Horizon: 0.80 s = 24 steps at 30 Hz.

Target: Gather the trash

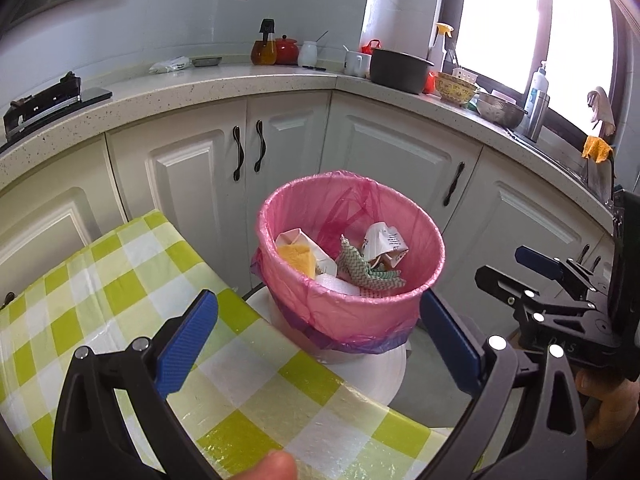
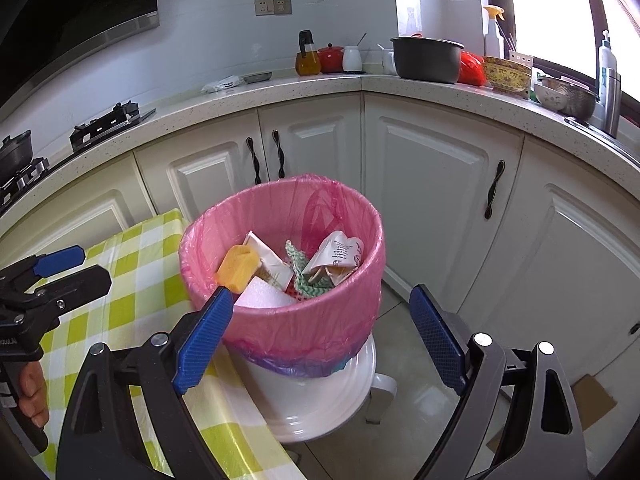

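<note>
A bin lined with a pink bag (image 1: 352, 312) (image 2: 304, 328) stands on a white stool (image 2: 312, 400) beside the checked table (image 1: 100, 280). Inside lie a yellow sponge (image 1: 298, 258) (image 2: 238, 266), crumpled paper (image 1: 384, 242) (image 2: 340, 254), a green zigzag cloth (image 1: 356, 268) (image 2: 298, 264) and white foam (image 2: 264, 296). My left gripper (image 1: 318, 344) is open and empty over the table corner, just short of the bin. It also shows at the left edge of the right wrist view (image 2: 76, 270). My right gripper (image 2: 320, 340) (image 1: 516, 274) is open and empty, its jaws framing the bin's near side.
White cabinets (image 2: 432, 184) wrap behind the bin under a speckled counter (image 1: 224, 84) that carries a dark pot (image 2: 428, 60), bowls and bottles. A gas stove (image 2: 104, 124) sits at the left. Brown cardboard (image 2: 592, 400) lies on the tiled floor at the right.
</note>
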Tool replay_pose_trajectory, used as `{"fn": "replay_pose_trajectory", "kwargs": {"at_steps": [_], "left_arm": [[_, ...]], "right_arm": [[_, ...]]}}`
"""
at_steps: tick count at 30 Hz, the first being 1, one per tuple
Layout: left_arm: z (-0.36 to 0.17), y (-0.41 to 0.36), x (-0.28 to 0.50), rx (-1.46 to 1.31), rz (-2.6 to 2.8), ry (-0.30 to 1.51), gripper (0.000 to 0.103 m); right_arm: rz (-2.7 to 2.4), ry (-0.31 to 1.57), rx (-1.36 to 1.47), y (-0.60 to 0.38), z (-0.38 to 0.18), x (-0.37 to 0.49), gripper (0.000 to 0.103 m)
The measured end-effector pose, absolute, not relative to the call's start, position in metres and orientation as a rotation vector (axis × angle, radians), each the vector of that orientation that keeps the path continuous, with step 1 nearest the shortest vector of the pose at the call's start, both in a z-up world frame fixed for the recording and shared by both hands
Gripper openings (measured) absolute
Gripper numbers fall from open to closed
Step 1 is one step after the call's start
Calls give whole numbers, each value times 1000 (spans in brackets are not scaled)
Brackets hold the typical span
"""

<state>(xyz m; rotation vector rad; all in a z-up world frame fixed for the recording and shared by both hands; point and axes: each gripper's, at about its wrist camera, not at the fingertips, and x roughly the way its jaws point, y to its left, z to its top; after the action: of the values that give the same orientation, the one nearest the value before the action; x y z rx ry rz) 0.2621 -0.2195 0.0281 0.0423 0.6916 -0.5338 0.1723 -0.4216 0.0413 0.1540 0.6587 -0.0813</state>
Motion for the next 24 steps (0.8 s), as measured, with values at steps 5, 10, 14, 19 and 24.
{"fn": "replay_pose_trajectory", "kwargs": {"at_steps": [5, 10, 14, 19, 24], "left_arm": [[31, -220, 263, 45, -524, 685, 98], [33, -220, 263, 43, -526, 682, 98], [34, -220, 263, 38, -530, 682, 98], [35, -220, 264, 32, -535, 682, 98], [35, -220, 264, 30, -536, 684, 98]], "right_arm": [[-77, 660, 158, -422, 41, 172, 85], [-80, 662, 158, -423, 40, 173, 85], [-79, 662, 163, -425, 40, 172, 85], [-77, 657, 167, -425, 41, 173, 85], [-78, 650, 166, -426, 42, 172, 85]]}}
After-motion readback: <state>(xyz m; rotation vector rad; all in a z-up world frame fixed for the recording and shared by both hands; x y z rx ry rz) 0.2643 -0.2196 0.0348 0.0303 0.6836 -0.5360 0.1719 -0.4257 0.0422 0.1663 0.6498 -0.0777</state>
